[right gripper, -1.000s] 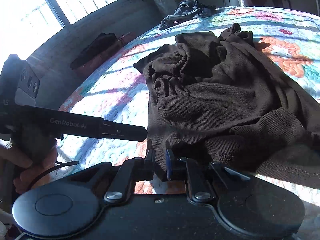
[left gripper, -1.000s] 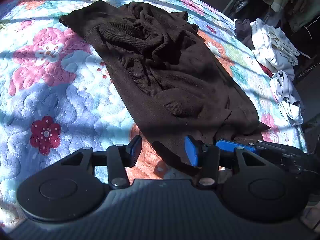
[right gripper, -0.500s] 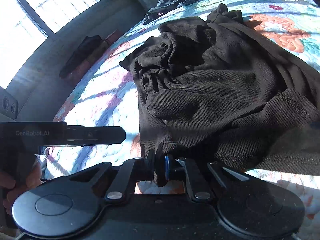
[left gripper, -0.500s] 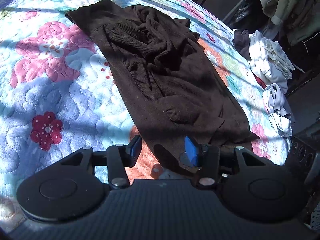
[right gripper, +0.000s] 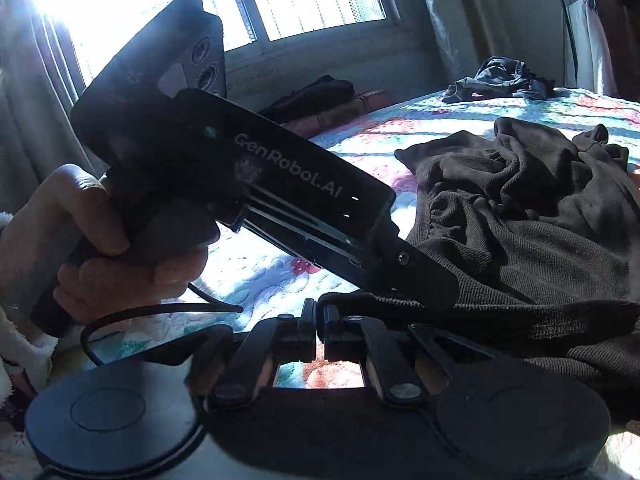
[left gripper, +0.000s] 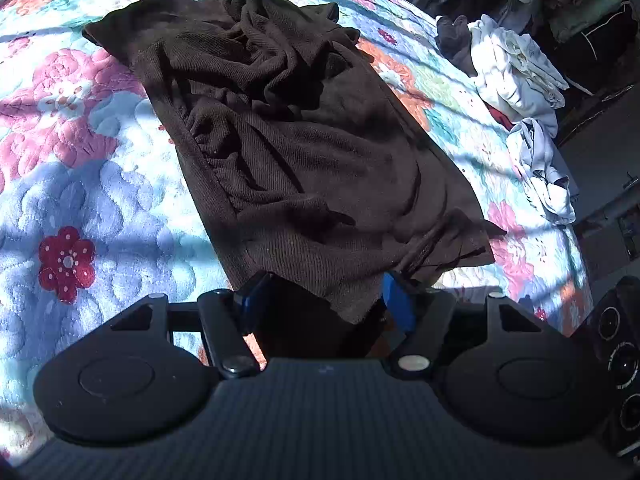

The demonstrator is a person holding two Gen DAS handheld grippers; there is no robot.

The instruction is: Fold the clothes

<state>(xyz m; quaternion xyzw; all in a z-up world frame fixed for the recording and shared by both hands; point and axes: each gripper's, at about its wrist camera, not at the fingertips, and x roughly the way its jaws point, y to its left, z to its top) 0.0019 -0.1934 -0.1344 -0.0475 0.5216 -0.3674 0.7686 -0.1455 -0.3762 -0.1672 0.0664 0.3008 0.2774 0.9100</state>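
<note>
Sunlight falls across a floral quilt (left gripper: 80,184) where a dark brown knit garment (left gripper: 304,152) lies crumpled along the bed's middle, its hem at the near edge. Left gripper (left gripper: 320,304), jaws spread wide, straddles that hem; its housing reads "GenRobot.AI" (right gripper: 288,168) in the right wrist view. Right gripper (right gripper: 319,330), jaws nearly together, pinches the hem's edge. White clothes (left gripper: 516,68) sit piled at the far right edge.
</note>
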